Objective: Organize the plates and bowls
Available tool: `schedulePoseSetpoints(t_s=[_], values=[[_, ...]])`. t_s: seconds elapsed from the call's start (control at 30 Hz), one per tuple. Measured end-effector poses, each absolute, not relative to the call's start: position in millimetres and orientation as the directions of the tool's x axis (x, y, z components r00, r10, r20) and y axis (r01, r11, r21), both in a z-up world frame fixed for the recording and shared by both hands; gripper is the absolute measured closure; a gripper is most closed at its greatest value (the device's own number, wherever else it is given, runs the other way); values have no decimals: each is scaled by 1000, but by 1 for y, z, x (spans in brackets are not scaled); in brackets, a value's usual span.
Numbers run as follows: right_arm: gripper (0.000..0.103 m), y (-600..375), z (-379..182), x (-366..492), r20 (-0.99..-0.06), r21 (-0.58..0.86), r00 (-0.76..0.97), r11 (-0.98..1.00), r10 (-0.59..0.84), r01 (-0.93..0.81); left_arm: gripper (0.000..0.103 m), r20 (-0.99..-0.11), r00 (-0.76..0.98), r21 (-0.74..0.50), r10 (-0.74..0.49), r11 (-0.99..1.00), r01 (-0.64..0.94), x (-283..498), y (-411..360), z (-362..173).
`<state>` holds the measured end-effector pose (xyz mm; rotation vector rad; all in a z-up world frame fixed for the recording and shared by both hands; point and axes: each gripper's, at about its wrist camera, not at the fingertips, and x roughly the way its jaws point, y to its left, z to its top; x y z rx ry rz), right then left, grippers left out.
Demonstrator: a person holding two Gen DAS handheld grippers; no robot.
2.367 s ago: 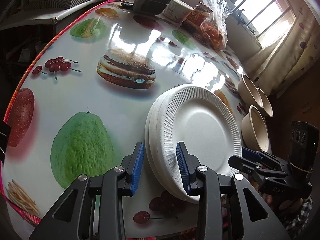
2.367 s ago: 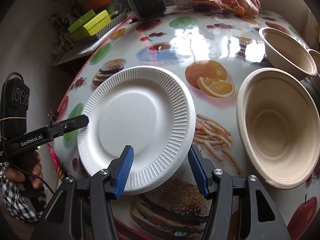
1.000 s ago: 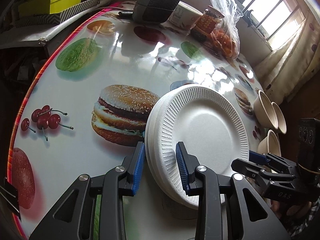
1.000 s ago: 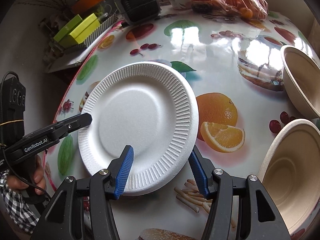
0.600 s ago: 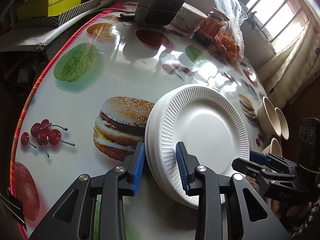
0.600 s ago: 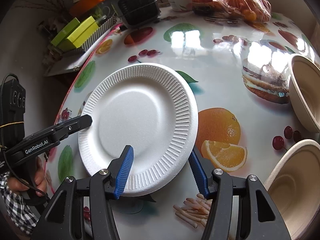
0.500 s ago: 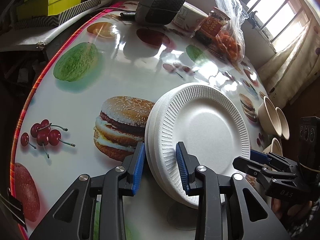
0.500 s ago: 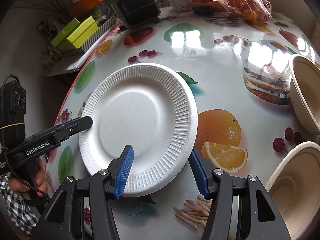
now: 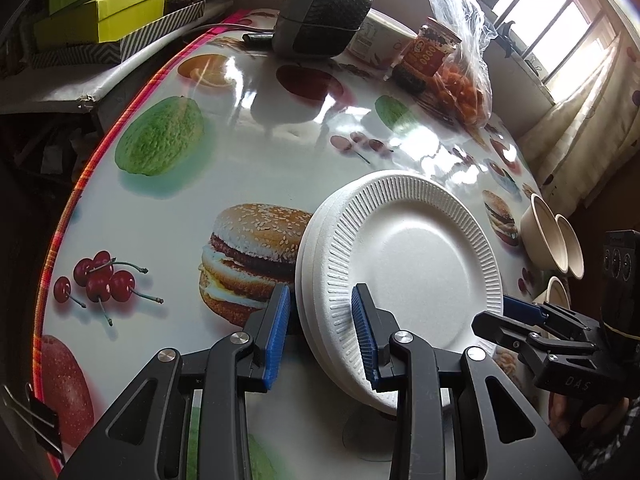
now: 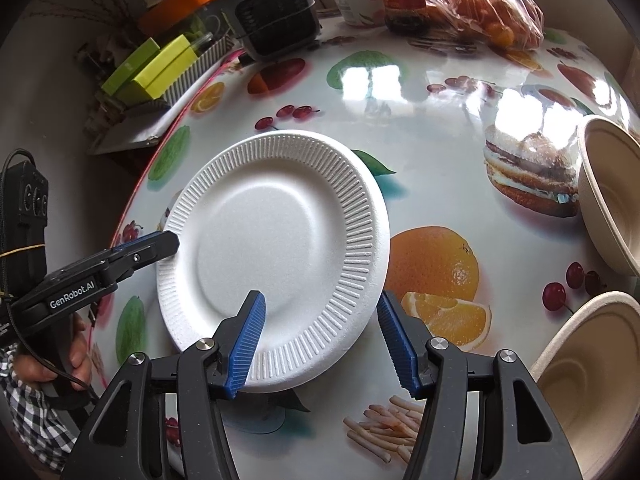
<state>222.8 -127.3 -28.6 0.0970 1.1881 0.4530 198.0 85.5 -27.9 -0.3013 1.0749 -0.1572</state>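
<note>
Behind your hands a barred window [image 9: 560, 28] lit the glossy worktop [image 9: 240, 128], its cloth printed with burgers, cherries and fruit. At its far edge stood a dark speaker [image 9: 324, 20], a jar [image 9: 426, 56] and a bag of oranges [image 10: 484, 12].

You held the stack of white foam plates [image 9: 404, 264] tilted above the cloth, its low edge towards you. Your left tongs [image 9: 322, 330] were narrow and clamped on the stack's rim, 1 pad on the ribbed face and 1 under the bottom plate. Your right tongs [image 10: 320, 344] were opening; the near rim of the stack sat between the pads, and the right pad stood clear of it.

3 beige bowls waited on the right: 2 bowls [image 9: 554, 240] just beside each other farther off and 1 nearer bowl [image 10: 584, 384] close to your right hand.

My guess was that the plates were very light and stiff, but easy to dent or crack at the thin rim. The smooth foam might let 1 plate slide off another while tilted. The ribbed rim looked the best place to pinch, gently and across all layers. The bowls seemed firmer, best taken by the wall.
</note>
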Motion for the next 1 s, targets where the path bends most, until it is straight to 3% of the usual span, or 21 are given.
schedulePoseSetpoints(t_s=[0.33, 0.47, 1.0], values=[[35, -141, -19, 219, -857, 319, 331, 911, 395, -261, 66, -839, 494, -275, -229, 961, -22, 192, 83, -13], [35, -146, -9, 214, -845, 323, 353, 910, 401, -260, 61, -833, 515, -243, -202, 970, -13, 187, 76, -2], [35, -186, 26, 194, -803, 247, 496, 942, 330, -226, 60, -799, 561, -198, -217, 975, 96, 182, 12, 34]])
